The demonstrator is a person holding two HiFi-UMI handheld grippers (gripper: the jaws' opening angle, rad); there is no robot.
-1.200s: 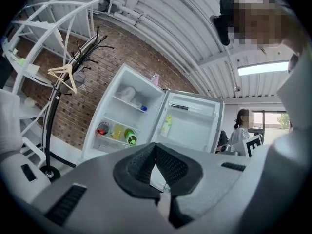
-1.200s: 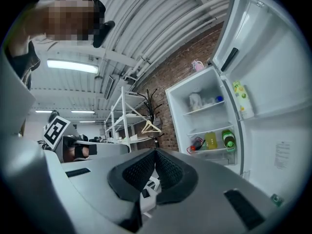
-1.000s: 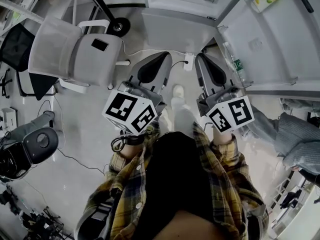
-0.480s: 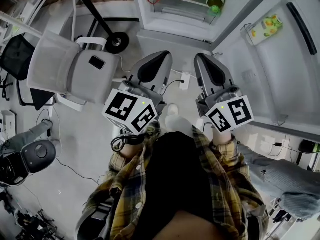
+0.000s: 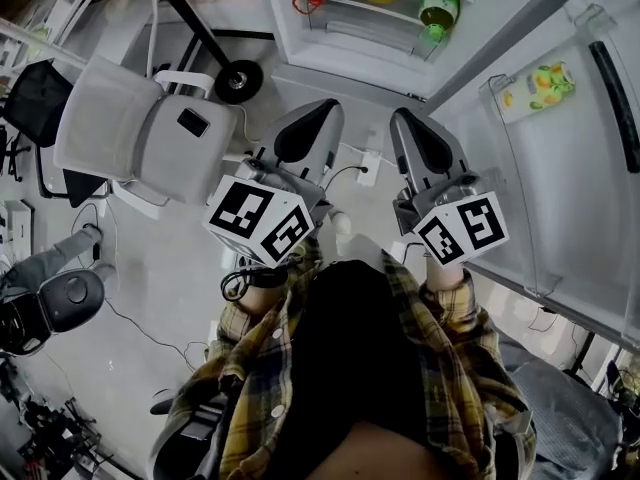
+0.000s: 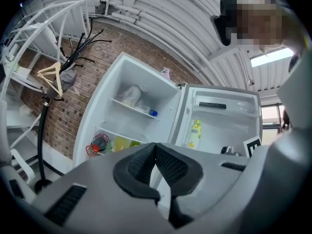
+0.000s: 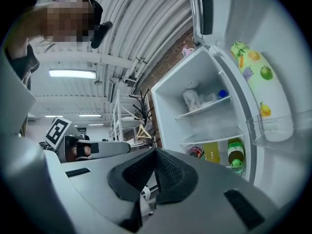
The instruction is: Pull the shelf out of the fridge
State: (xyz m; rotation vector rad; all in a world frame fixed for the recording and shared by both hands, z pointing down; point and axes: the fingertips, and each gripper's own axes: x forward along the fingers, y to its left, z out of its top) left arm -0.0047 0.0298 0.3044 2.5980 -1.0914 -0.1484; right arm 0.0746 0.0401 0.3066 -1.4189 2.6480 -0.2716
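White fridge (image 5: pixel 345 63) stands open, its door (image 5: pixel 560 178) swung wide to the right in the head view. Two shelves show inside, both lying level, each with its long axis running across the fridge from side wall to side wall and its front edge facing the opening. Both sit fully in; neither is drawn out. The upper shelf (image 7: pixel 202 108) carries one white bag (image 7: pixel 192 99) and one small blue-capped thing (image 7: pixel 222 94). The lower shelf (image 7: pixel 209 139) has three bottles below it in a row: one dark with red (image 7: pixel 196 152), one yellow (image 7: pixel 212 151), one green (image 7: pixel 235 154). One fruit-printed pouch (image 7: pixel 256 77) lies in a door bin.

Two grippers are held side by side in front of the person, both pointing level at the open fridge and well apart from it. The left gripper (image 6: pixel 156 147) has its fingers (image 6: pixel 175 167) pressed together with nothing between them. The right gripper (image 7: pixel 156 152) is the same, fingers (image 7: pixel 170 172) closed on each other and empty. Neither touches a shelf.

Left of the fridge are a brick wall (image 6: pixel 63 116) and one black coat stand (image 6: pixel 45 130) with one wooden hanger (image 6: pixel 48 77). One pale chair (image 5: pixel 130 133) stands on the floor (image 5: pixel 170 268), left of the left gripper.
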